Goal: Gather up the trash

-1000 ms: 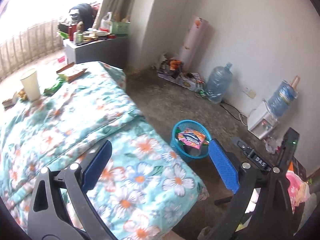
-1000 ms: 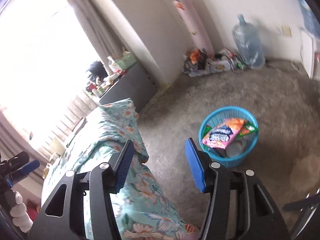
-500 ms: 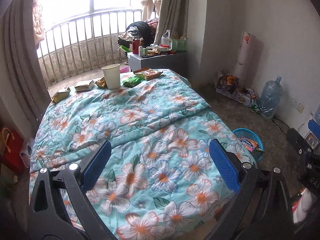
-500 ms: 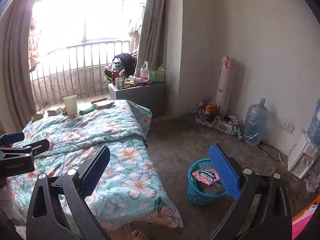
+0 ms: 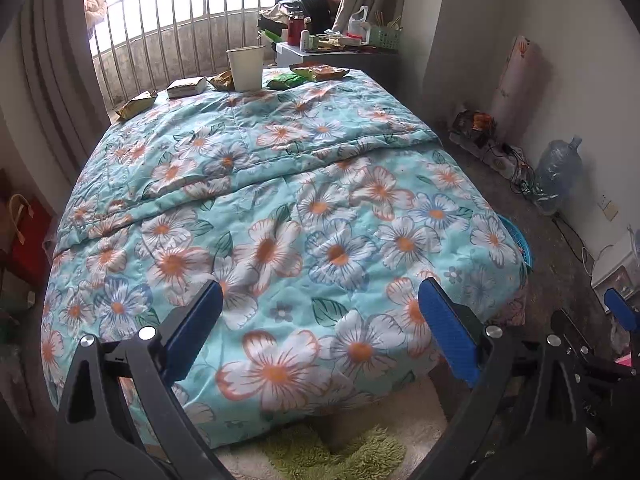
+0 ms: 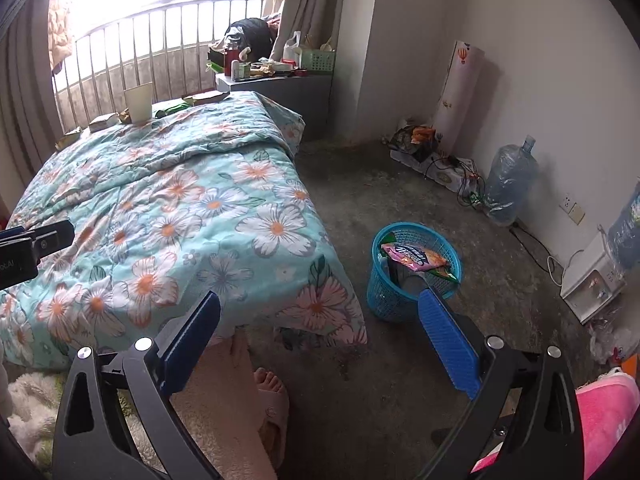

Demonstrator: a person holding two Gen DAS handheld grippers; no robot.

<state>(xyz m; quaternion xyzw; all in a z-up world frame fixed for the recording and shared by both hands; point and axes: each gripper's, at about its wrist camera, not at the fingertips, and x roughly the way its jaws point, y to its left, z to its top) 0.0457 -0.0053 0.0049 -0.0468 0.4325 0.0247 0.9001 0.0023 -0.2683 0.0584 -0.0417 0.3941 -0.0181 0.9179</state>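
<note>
Trash lies at the far end of the flowered bed point(image 5: 280, 208): a white paper cup point(image 5: 245, 67), a green wrapper point(image 5: 286, 79), an orange snack bag point(image 5: 318, 72), a small box point(image 5: 187, 87) and a yellow wrapper point(image 5: 136, 105). My left gripper point(image 5: 320, 308) hangs open over the near end of the bed, far from them, with nothing between its fingers. My right gripper point(image 6: 320, 312) is wide open and empty above the floor by the bed corner. The blue basket point(image 6: 384, 296) stands on the floor with a pink snack bag point(image 6: 412, 256) on top.
A cluttered nightstand point(image 6: 280, 80) stands behind the bed. A big water bottle point(image 6: 506, 184) and a power strip with cables point(image 6: 448, 172) line the right wall. A person's foot in a slipper point(image 6: 270, 388) stands near the bed corner. A green rug point(image 5: 336, 448) lies below.
Both views have swung from the basket toward the bed. The right gripper's jaws have widened from partly open to fully open. The left gripper has stayed open.
</note>
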